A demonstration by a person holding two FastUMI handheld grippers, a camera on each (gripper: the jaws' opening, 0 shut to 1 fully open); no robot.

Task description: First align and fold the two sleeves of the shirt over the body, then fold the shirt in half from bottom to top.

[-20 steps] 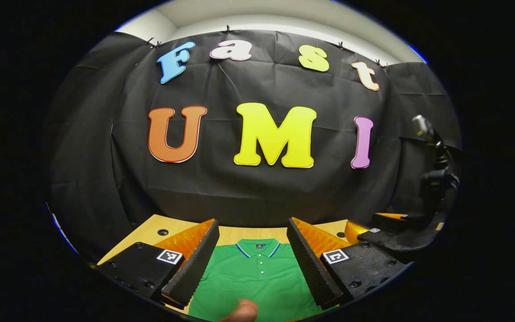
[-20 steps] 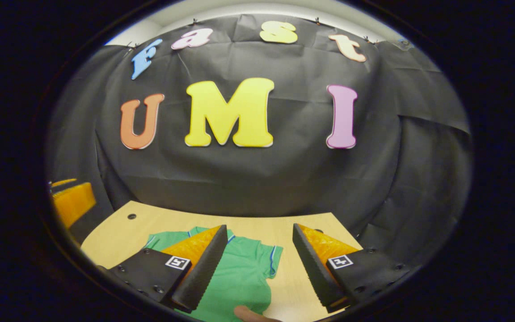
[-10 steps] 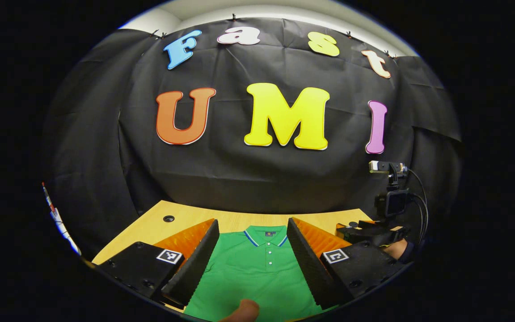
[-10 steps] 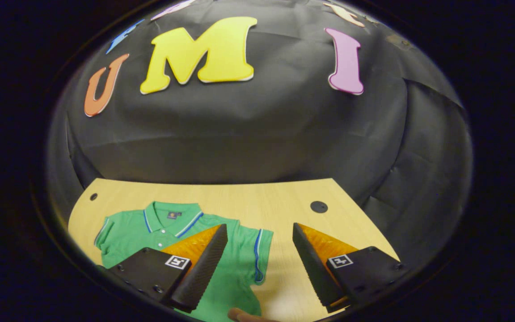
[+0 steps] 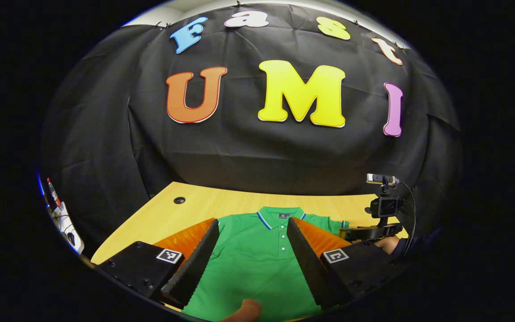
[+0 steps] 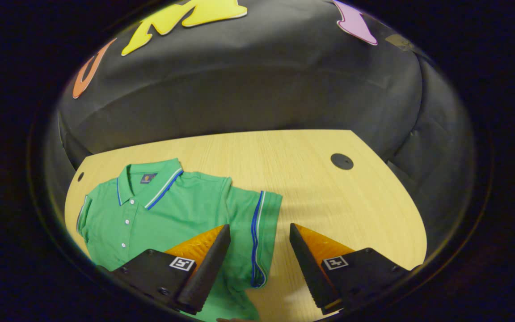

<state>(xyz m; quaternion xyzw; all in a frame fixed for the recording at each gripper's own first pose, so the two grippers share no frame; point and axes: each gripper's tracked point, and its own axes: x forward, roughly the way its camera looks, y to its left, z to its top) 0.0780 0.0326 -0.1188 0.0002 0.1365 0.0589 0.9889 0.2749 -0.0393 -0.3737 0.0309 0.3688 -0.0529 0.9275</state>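
A green polo shirt (image 5: pixel 253 259) with blue-and-white collar trim lies flat, front up, on the wooden table (image 5: pixel 204 205). My left gripper (image 5: pixel 248 255) hangs open above the shirt's chest, with the button placket between its fingers. In the right gripper view the same shirt (image 6: pixel 163 210) lies at the left, and its right sleeve (image 6: pixel 257 223) with a blue stripe is spread out. My right gripper (image 6: pixel 257 259) stands open above that sleeve's hem. The right gripper (image 5: pixel 367 232) and the hand holding it also appear at the right of the left gripper view.
The table (image 6: pixel 320 197) has round black cable holes (image 6: pixel 342 161) near its back corners. Black cloth closes the booth behind and at both sides. A small device with cables (image 5: pixel 63 219) hangs at the far left edge.
Both grippers tipped downward, so the table and shirt take up more of each view. The right gripper came over the right sleeve. Both stayed open.
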